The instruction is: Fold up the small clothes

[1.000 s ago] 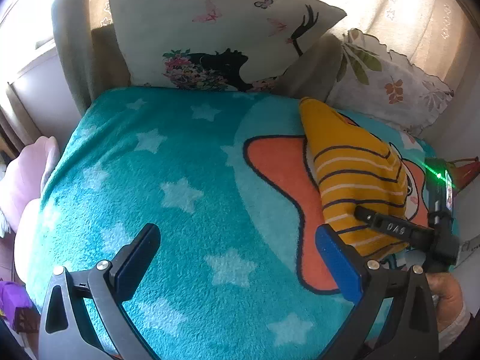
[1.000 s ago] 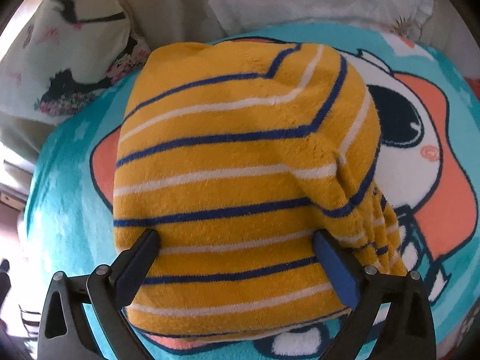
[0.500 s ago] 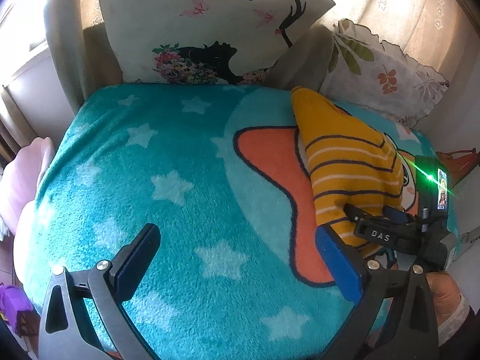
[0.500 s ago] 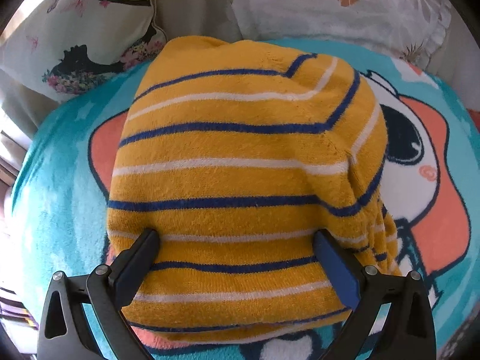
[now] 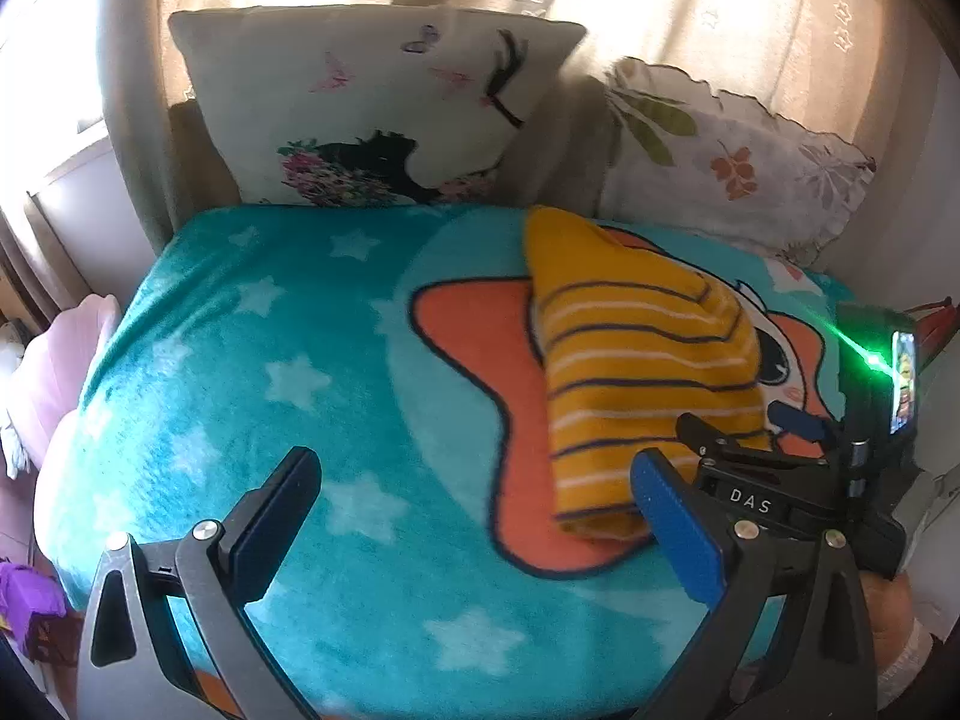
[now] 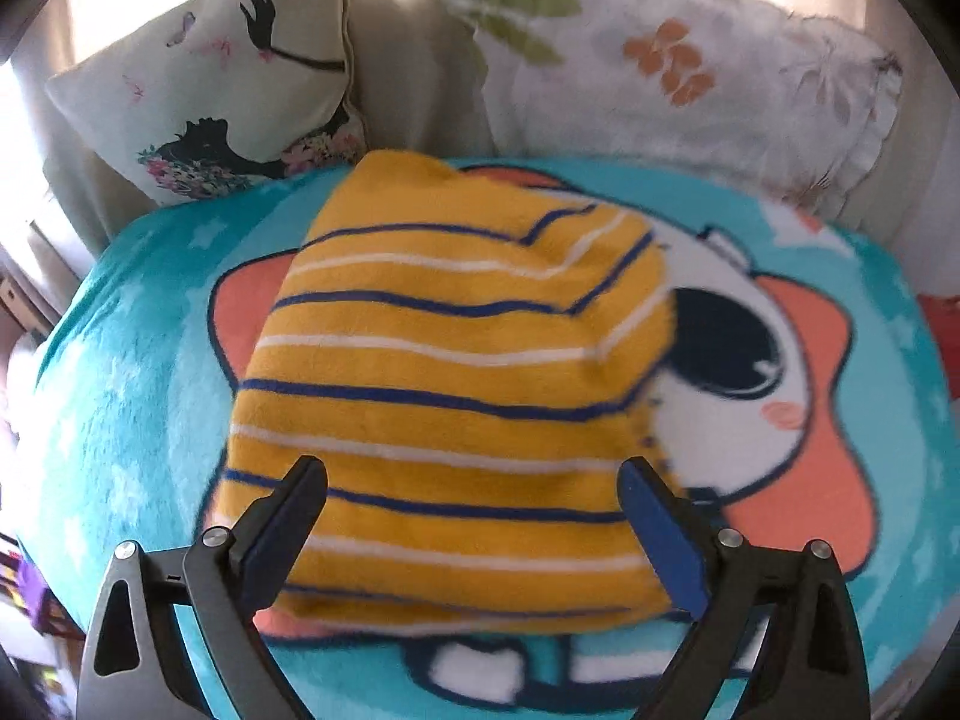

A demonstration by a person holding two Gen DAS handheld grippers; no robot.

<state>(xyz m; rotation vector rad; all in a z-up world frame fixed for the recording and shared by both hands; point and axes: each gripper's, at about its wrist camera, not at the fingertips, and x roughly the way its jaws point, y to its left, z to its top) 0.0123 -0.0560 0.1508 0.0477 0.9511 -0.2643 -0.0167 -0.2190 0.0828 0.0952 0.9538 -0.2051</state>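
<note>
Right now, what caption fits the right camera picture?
Folded striped sweater lying on a star blanket, open gripper over it.

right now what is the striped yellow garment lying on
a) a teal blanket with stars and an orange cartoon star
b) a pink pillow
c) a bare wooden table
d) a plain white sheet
a, the folded yellow striped garment lies on the teal star-printed blanket, partly covering its orange cartoon star.

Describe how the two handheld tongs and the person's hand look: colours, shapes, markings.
Both tongs, left and right, have black skeletal arms with triangular cut-outs, silver bolts and flat blue pads. In the left view the right tongs' body reads "DAS", with a green light beside a small screen. The hand shows bare skin and a pale cuff.
</note>
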